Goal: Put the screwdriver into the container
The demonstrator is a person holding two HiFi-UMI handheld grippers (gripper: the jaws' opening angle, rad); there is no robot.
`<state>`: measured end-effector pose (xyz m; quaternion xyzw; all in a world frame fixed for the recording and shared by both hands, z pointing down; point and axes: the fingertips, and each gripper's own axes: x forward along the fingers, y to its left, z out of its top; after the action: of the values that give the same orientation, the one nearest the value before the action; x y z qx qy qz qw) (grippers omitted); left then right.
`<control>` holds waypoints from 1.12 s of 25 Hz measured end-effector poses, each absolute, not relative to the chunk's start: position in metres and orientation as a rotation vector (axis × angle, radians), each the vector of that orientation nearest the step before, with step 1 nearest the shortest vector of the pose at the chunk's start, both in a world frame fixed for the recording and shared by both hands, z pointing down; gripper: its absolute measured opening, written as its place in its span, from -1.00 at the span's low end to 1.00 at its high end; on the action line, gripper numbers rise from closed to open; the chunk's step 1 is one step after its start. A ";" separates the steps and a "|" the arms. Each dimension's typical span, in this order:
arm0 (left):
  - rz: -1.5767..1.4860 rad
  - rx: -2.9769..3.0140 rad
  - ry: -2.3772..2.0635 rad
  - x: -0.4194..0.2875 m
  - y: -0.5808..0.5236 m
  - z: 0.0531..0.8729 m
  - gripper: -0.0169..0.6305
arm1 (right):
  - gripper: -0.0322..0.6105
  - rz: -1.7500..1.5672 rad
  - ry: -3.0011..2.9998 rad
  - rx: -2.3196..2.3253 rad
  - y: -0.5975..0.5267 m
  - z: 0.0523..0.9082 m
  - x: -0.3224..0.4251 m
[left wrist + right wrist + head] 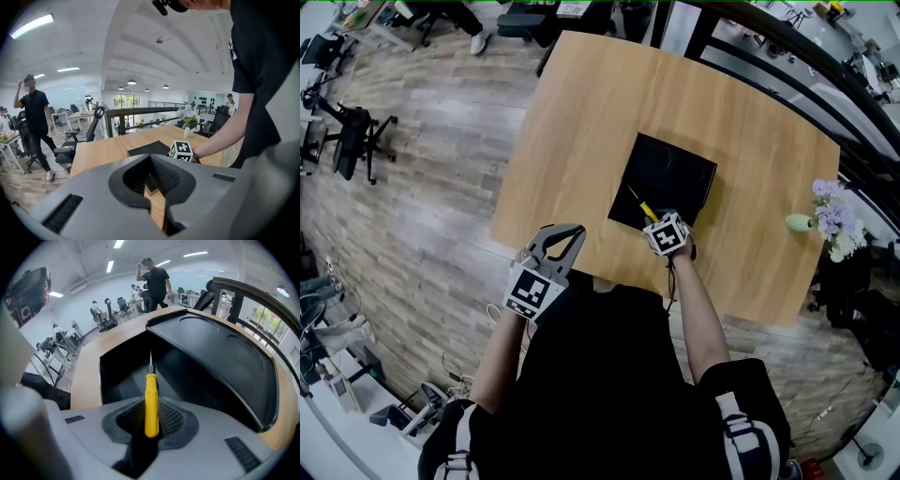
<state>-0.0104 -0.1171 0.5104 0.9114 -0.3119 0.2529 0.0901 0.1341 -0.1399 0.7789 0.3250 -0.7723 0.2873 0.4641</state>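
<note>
A light wooden table stands on a grey-brown plank floor in an open office, with a dark railing along its far side and an office chair off to the left. Near the table's front edge sits the black container, its lid raised to the right in the right gripper view. The right forearm reaches forward to the container's near edge, and the right gripper is clenched on the yellow handle of the screwdriver — the thin shaft points ahead and down over the container's open interior; whether the tip touches the bottom cannot be told. The left gripper is held at the table's near-left edge, well apart from the container, its jaws drawn together with nothing between them. A small vase of pale flowers stands at the table's right end, and a person stands on the floor beyond — nothing lies between screwdriver and container.
</note>
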 end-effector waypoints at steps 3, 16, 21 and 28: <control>0.759 2.712 -0.924 -0.010 -0.116 0.512 -0.88 | -0.61 0.708 -1.889 0.785 -0.137 0.781 0.135; 0.746 2.719 -0.918 -0.011 -0.120 0.512 -0.88 | -0.52 0.731 -1.904 0.740 -0.135 0.786 0.135; 0.742 2.725 -0.917 -0.011 -0.118 0.511 -0.88 | -0.51 0.718 -1.925 0.740 -0.136 0.781 0.131; 0.736 2.732 -0.922 -0.012 -0.114 0.510 -0.88 | -0.51 0.730 -1.938 0.752 -0.132 0.774 0.130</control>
<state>-0.0117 -0.1138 0.5101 0.9149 -0.3087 0.2465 0.0831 0.1302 -0.1319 0.7743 0.3045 -0.7845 0.2955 0.4522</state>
